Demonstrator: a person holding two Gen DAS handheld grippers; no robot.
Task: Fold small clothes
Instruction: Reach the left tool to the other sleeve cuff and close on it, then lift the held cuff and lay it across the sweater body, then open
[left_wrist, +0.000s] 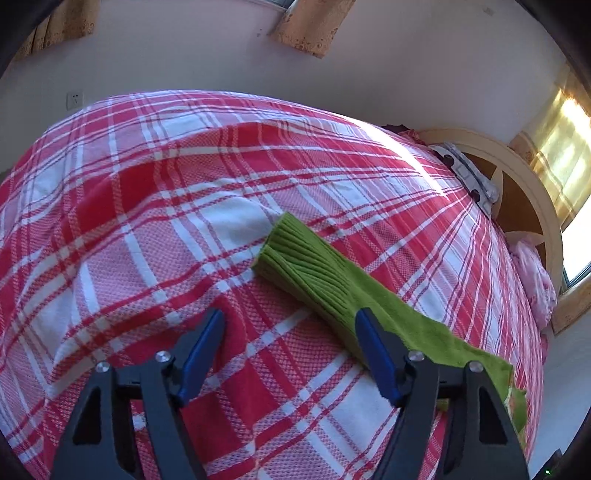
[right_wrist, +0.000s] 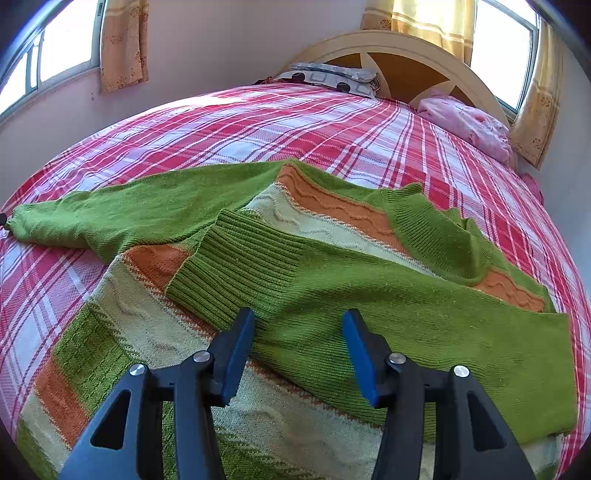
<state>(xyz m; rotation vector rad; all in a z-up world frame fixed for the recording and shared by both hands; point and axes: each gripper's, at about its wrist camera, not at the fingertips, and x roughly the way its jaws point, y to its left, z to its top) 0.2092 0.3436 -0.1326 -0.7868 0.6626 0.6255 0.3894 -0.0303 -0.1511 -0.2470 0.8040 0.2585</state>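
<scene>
A small green sweater with orange and cream stripes (right_wrist: 325, 221) lies flat on the red plaid bedspread (right_wrist: 258, 122). One green sleeve (right_wrist: 369, 306) is folded across the body, its ribbed cuff (right_wrist: 236, 258) pointing left. The other sleeve (right_wrist: 110, 218) stretches out to the left. My right gripper (right_wrist: 299, 332) is open and empty just above the folded sleeve. In the left wrist view the outstretched sleeve (left_wrist: 332, 280) lies on the bedspread (left_wrist: 166, 184). My left gripper (left_wrist: 290, 328) is open and empty, its right finger over the sleeve's edge.
A cream wooden headboard (right_wrist: 406, 48) stands at the far end, with a patterned pillow (right_wrist: 332, 75) and a pink bundle of cloth (right_wrist: 469, 122) in front of it. Curtained windows flank the bed. A wall socket (left_wrist: 74, 99) shows on the far wall.
</scene>
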